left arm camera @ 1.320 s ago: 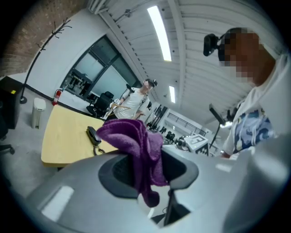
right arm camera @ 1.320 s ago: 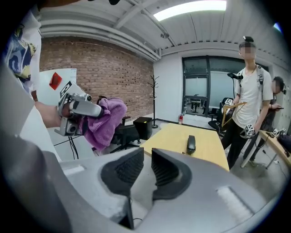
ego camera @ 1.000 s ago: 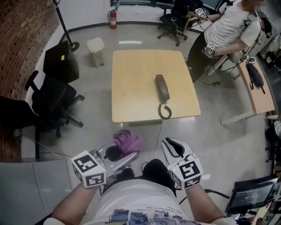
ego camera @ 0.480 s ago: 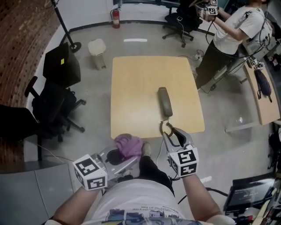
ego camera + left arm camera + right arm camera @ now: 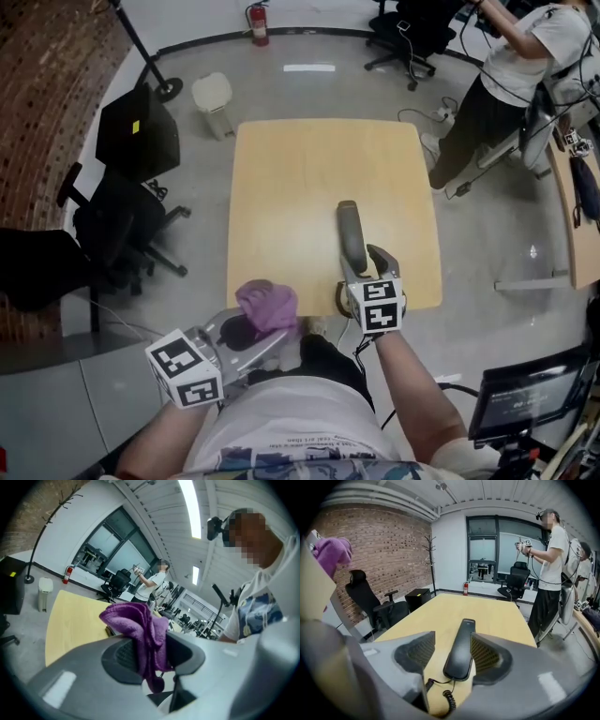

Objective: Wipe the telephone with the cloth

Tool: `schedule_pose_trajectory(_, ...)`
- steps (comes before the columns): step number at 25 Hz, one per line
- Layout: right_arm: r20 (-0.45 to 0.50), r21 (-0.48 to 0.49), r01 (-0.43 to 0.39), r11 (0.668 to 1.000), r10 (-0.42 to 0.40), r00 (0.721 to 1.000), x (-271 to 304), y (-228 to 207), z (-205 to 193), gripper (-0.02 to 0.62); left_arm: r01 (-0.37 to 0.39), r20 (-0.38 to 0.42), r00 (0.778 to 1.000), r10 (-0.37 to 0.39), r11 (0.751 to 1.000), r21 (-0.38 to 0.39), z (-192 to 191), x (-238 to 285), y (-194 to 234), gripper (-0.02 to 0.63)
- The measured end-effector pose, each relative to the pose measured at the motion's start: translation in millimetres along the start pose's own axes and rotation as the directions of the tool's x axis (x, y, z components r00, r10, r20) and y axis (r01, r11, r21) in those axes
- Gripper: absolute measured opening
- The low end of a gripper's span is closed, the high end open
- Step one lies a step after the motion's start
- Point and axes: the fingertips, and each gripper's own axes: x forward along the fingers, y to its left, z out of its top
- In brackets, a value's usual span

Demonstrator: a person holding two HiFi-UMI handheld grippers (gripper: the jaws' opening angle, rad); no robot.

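Observation:
The dark grey telephone handset point(image 5: 351, 232) lies on the light wooden table point(image 5: 281, 187), near its front edge, with its coiled cord point(image 5: 341, 298) hanging off there. My right gripper point(image 5: 365, 265) is open over the handset's near end. Its jaws have just been opening. In the right gripper view the handset point(image 5: 460, 648) lies between the two pads point(image 5: 417, 651) of the right gripper point(image 5: 452, 645) without being squeezed. My left gripper point(image 5: 255, 330) hangs just short of the table edge, shut on a bunched purple cloth point(image 5: 267, 304). In the left gripper view the cloth point(image 5: 140, 627) sticks up from the left gripper point(image 5: 151, 657).
Black office chairs point(image 5: 112, 225) and a black case point(image 5: 141, 131) stand left of the table, with a white bin point(image 5: 214, 98) behind it. A person point(image 5: 525, 56) stands at the far right beside another desk point(image 5: 577, 216). A screen point(image 5: 525, 403) sits at lower right.
My right gripper has gone forward and down from my lap to the handset, and its jaws have spread. My left gripper has come closer to the table edge with the cloth.

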Motion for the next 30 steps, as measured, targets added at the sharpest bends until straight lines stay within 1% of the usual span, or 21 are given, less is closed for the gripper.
schedule_pose_trajectory(6,-0.078,0.011,0.018,1.000,-0.017,0.997,51,-14,-18,0.296,-0.033,0.006,0.999,0.033,0.999,-0.020,6,9,4,0.150)
schedule_pose_trajectory(12,-0.132,-0.026,0.056,0.998,-0.059,0.989,77,-20,-28,0.298,-0.077,0.018,0.997,0.078,0.996,-0.041,6,9,12,0.150)
schedule_pose_trajectory(16,-0.154,-0.012,0.057,0.998,-0.058,0.986,86,-20,-33,0.298,-0.089,0.016,0.996,0.090,0.995,-0.050,6,8,12,0.150)
schedule_pose_trajectory(21,-0.154,-0.002,0.060,0.998,-0.060,0.986,89,-20,-35,0.294,-0.092,0.012,0.996,0.093,0.994,-0.052,6,7,14,0.150)
schedule_pose_trajectory(27,-0.148,0.041,0.059,0.997,-0.053,0.988,89,-24,-38,0.264,-0.084,0.006,0.996,0.084,0.996,-0.038,5,10,14,0.150)
schedule_pose_trajectory(30,-0.146,0.019,0.056,0.998,-0.052,0.988,86,-28,-36,0.255,-0.082,0.008,0.997,0.082,0.996,-0.030,7,9,15,0.150)
